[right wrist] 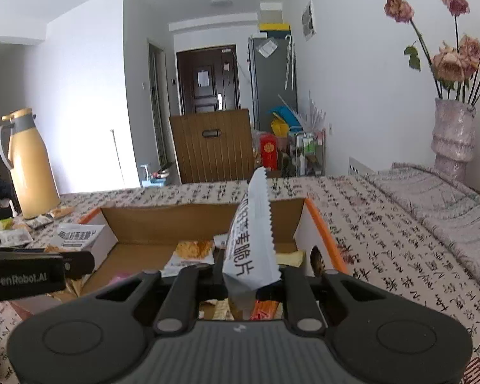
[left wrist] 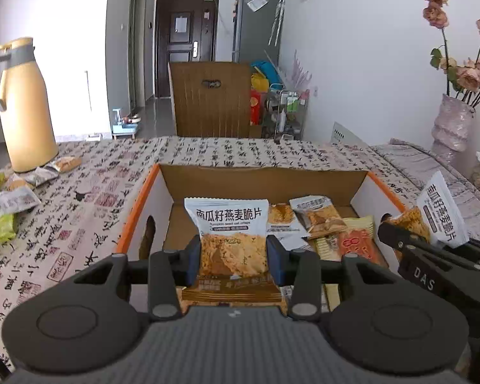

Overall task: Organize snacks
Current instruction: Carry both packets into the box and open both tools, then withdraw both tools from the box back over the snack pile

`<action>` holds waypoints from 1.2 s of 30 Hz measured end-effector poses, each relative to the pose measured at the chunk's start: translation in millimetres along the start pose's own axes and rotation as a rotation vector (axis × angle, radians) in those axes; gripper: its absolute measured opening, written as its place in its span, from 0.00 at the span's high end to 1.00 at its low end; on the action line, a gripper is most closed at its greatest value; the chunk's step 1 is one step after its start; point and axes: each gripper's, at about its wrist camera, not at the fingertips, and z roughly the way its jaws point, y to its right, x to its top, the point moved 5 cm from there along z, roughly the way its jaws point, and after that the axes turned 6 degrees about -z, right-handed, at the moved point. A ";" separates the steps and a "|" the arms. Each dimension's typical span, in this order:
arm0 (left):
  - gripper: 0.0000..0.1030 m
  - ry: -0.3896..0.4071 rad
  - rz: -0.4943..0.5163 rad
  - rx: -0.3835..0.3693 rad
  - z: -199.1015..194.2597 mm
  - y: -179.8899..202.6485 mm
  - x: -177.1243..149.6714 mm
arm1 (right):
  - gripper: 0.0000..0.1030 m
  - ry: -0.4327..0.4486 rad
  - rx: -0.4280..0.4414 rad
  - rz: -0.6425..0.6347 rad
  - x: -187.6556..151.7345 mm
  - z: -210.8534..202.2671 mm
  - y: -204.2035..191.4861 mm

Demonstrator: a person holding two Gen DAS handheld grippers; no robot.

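1. L gripper [left wrist: 234, 257]: jaws clamped on an oat crisp packet [left wrist: 230, 240], one blue pad on each side edge. Packet upright, face to camera, held over the near end of the cardboard box [left wrist: 262, 179].
2. R gripper [right wrist: 252, 283]: jaws nearly shut, pinching a second oat crisp packet [right wrist: 251, 240] edge-on, serrated seal pointing up. It sits over the box's right-hand part in the right wrist view.
3. Box: open top, orange rim, white outer walls, oval hand-hole in each side wall. Rests on the patterned tablecloth [left wrist: 89, 192].
4. Room inside box: left half of floor bare; right half taken by loose snack packs [left wrist: 316, 220], overlapping.
5. Room outside: cloth clear between box and far table edge. Loose pile of snacks [left wrist: 9, 201] at far left, beside the yellow thermos jug [left wrist: 25, 108]. Vase of dried roses [left wrist: 452, 124] at far right, well apart from box.
6. Writing: held packet reads "南瓜籽燕麦脆片", w/ small English line "pumpkin seed oat crisps". "DAS" on R gripper body seen from the left wrist; "GenRobot.AI" on L gripper body seen from the right wrist. Cloth printed w/ calligraphy and red seals.
7. Hard to make out: lower band of the L packet blurred, print unreadable. Near box wall hidden behind both gripper bodies. Packs under the R gripper mostly covered.
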 end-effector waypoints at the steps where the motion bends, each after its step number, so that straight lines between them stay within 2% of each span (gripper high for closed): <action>1: 0.59 -0.006 -0.002 -0.001 2.4 -1.1 -1.4 | 0.86 -0.007 0.002 -0.002 -1.6 1.7 -0.3; 4: 0.58 -0.011 -0.012 -0.003 5.0 -4.0 -3.6 | 0.86 -0.026 0.007 -0.010 -6.2 5.3 -0.7; 6: 0.57 -0.005 -0.021 -0.002 4.0 -6.0 -3.7 | 0.82 -0.038 0.001 -0.019 -9.0 5.7 -1.4; 7: 0.53 0.001 -0.024 0.000 2.4 -7.2 -3.8 | 0.82 -0.038 -0.012 -0.024 -10.2 4.9 -2.0; 8: 0.48 0.007 -0.027 0.000 1.4 -7.9 -3.4 | 0.73 -0.037 -0.015 -0.027 -10.3 4.2 -2.5; 9: 0.45 0.014 -0.029 0.002 0.4 -8.2 -2.5 | 0.56 -0.033 -0.017 -0.024 -10.4 2.4 -2.1; 10: 0.35 0.022 -0.033 0.006 -1.1 -8.9 -2.1 | 0.45 -0.025 -0.023 -0.024 -10.0 0.0 -1.6; 11: 0.19 0.032 -0.038 0.015 -2.8 -10.0 -1.4 | 0.25 -0.014 -0.031 -0.022 -9.6 -2.7 -1.6; 12: 0.12 0.043 -0.044 0.030 -4.2 -11.7 -0.5 | 0.13 0.002 -0.041 -0.020 -8.6 -6.0 -1.1; 13: 0.07 0.061 -0.049 0.044 -6.4 -13.3 0.2 | 0.10 0.015 -0.046 -0.017 -7.4 -8.6 -0.7; 19: 0.00 0.071 -0.056 0.052 -9.9 -13.9 1.9 | 0.04 0.015 -0.045 0.010 -7.2 -11.7 4.2; 27: 0.00 0.077 -0.060 0.061 -15.5 -11.5 3.1 | 0.03 0.028 -0.054 0.015 -1.9 -18.2 5.9; 36: 0.00 0.094 -0.058 0.090 -39.5 -17.1 9.9 | 0.00 0.013 -0.054 -0.018 2.9 -33.7 -0.2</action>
